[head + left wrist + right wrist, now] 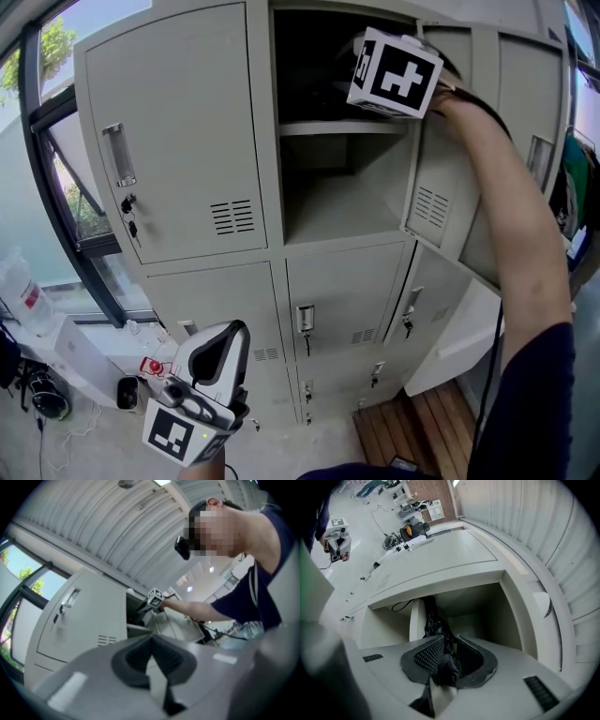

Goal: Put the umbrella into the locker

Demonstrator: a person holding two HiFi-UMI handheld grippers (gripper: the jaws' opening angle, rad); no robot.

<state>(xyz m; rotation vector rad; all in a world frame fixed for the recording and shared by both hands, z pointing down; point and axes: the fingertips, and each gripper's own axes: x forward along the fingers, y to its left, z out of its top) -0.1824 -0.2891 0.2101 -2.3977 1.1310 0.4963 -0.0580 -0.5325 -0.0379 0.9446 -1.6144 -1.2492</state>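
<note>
The left gripper [223, 349] is held low and nearest, in front of the lower closed doors. In its own view its jaws are seen pressed together with nothing between them. Its marker cube [178, 436] is turned toward the head camera.

Beyond it, the grey locker [178, 141] is seen with its large left door closed. The door [450, 187] of the middle column is swung open to the right. Two open compartments are shown there, divided by a shelf [342, 127], and the lower one is seen bare.

The right arm [511, 244] is stretched up to the upper compartment [309, 66], where the right gripper [446, 651] is pushed in past the front edge. Its jaws are clamped on the black folded umbrella [433, 623], and dark fabric is pinched between the pads. From the jaws, the umbrella is extended deeper into that upper compartment, toward its back wall, close to the left side.
</note>
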